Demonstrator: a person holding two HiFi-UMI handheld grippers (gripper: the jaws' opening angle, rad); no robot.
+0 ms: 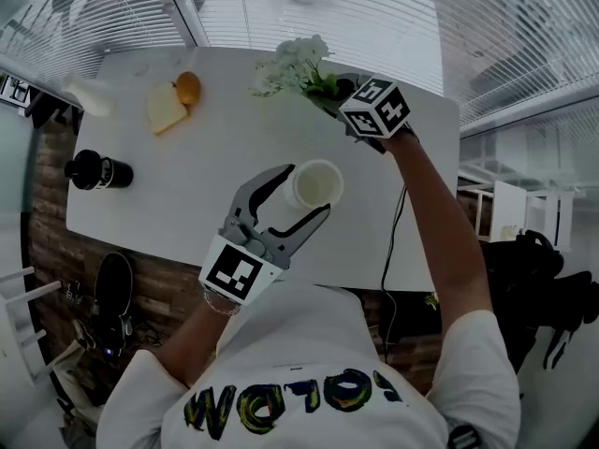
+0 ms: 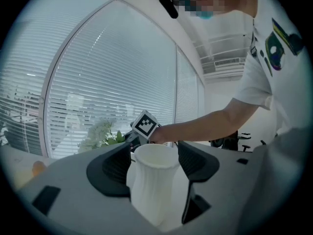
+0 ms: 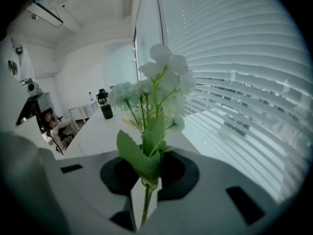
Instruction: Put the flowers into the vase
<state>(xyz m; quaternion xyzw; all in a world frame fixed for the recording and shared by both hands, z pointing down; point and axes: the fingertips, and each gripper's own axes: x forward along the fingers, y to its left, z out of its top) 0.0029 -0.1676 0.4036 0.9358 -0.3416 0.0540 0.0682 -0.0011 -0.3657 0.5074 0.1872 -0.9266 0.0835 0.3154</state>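
- The flowers: white blossoms on thin green stems with toothed leaves. They stand upright, stems pinched in the right tongs, over the far side of the bench.
- The vase: white, ribbed and upright, its mouth open upward. It is clasped in the left tongs near the bench's near edge.

Cool daylight through the blinds bleaches the flowers pale; shadows are soft, fisheye edges bend and darken.

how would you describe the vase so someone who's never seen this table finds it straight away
On the white table, look at its near edge, between the jaws of the left gripper. The vase there is a ribbed white pot with an open, empty round mouth; the bottle at the table's left edge is black and capped.
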